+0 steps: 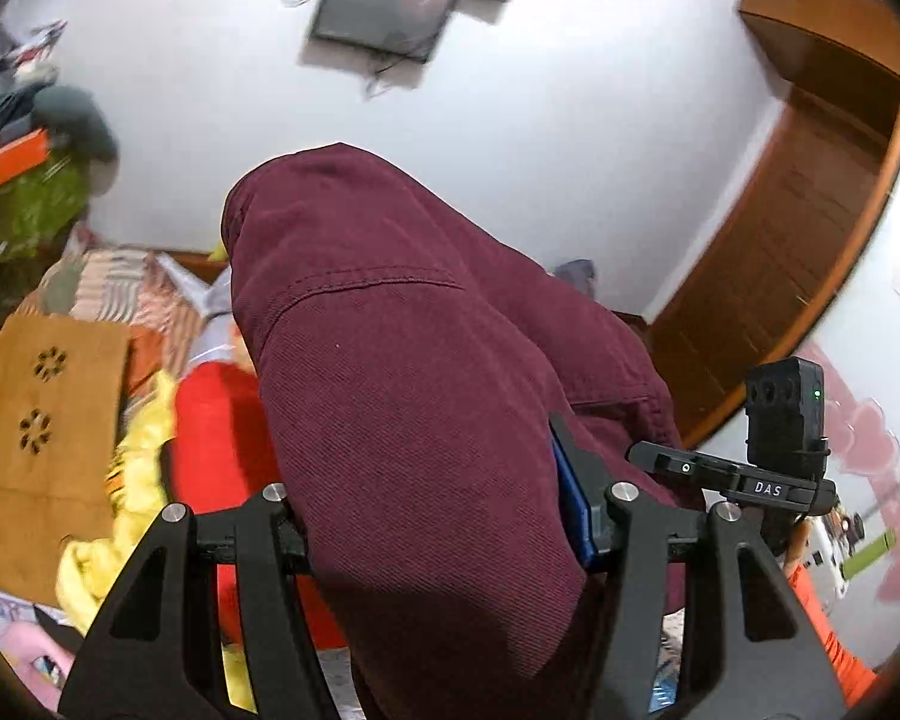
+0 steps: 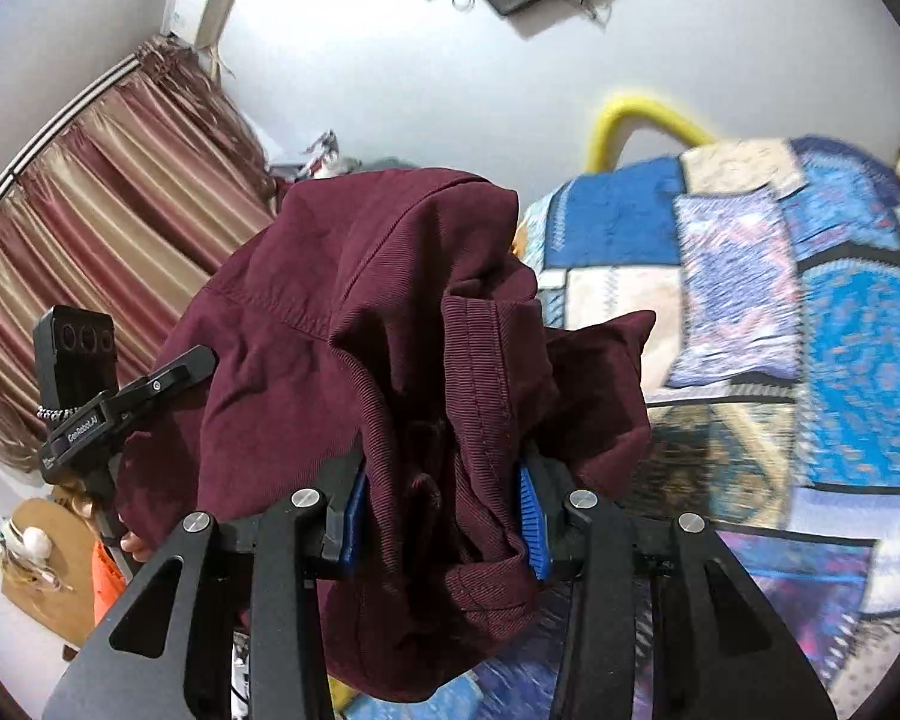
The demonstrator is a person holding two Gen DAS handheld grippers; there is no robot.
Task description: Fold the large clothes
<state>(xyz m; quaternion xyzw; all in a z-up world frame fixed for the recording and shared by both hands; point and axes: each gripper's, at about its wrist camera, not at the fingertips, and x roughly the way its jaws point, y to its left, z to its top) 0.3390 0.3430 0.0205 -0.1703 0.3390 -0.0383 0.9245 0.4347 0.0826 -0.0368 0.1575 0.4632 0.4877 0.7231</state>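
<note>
L gripper [image 1: 444, 516] is clamped on a thick bunch of the maroon twill garment [image 1: 402, 372], jaws held fairly wide by the bulk, one blue pad [image 1: 573, 501] showing. R gripper [image 2: 444, 516] likewise grips a wad of the same ribbed fabric w/ stitched seams betw. its blue ridged pads [image 2: 531, 516]. Garment's lifted in the air, draped over both tools, above a patchwork quilt [image 2: 810, 312].

The bunched maroon twill garment [image 1: 414, 396] drapes right over the left gripper's black fingers [image 1: 576, 480], hiding their tips. The blue patchwork quilt [image 2: 822, 312] smears into blur, and the garment's lower folds run off the frame's bottom edge.
</note>
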